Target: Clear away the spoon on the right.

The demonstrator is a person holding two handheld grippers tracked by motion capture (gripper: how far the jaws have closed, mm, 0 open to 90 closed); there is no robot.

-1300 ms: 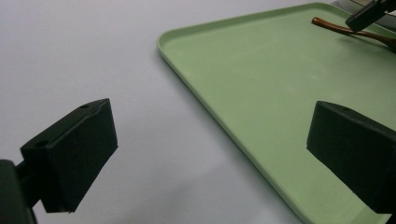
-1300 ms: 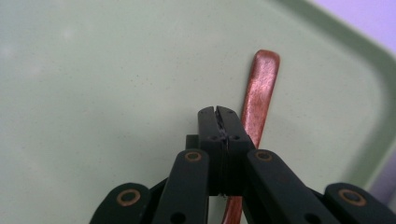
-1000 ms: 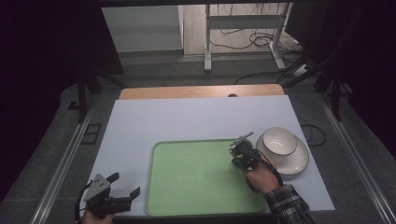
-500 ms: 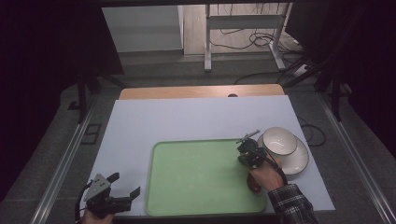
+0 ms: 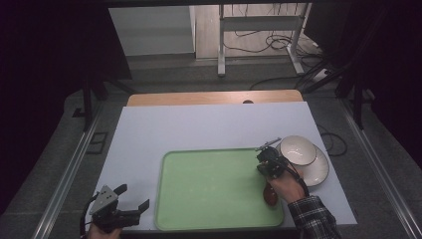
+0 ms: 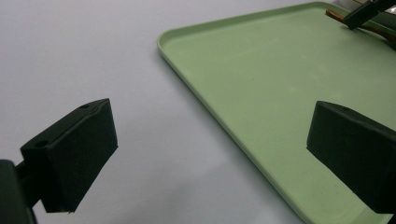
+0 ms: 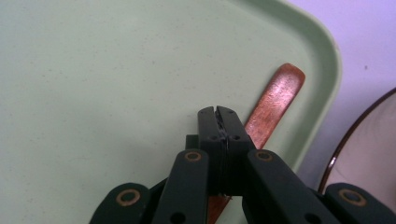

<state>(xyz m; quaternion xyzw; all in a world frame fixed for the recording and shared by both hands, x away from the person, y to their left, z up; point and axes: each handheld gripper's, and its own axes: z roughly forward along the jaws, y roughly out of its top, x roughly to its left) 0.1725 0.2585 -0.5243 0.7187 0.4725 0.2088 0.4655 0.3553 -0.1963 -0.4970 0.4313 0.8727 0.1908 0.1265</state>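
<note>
Table (image 5: 199,124) with a white top fills the middle of the high view. Green tray (image 5: 214,186) lies low and centre on it. White bowl (image 5: 297,149) sits on a white plate (image 5: 318,172) at the tray's right edge. Right gripper (image 5: 267,155), at the tray's upper right corner, has its jaws pressed together, empty, above a brown wooden spoon (image 7: 275,105) lying along the tray's rim. Left gripper (image 5: 132,196), lower left, hangs with jaws spread wide over bare table.

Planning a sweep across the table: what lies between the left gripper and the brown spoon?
In the high view, between the left gripper and the brown spoon lies just the green tray, its floor bare.
</note>
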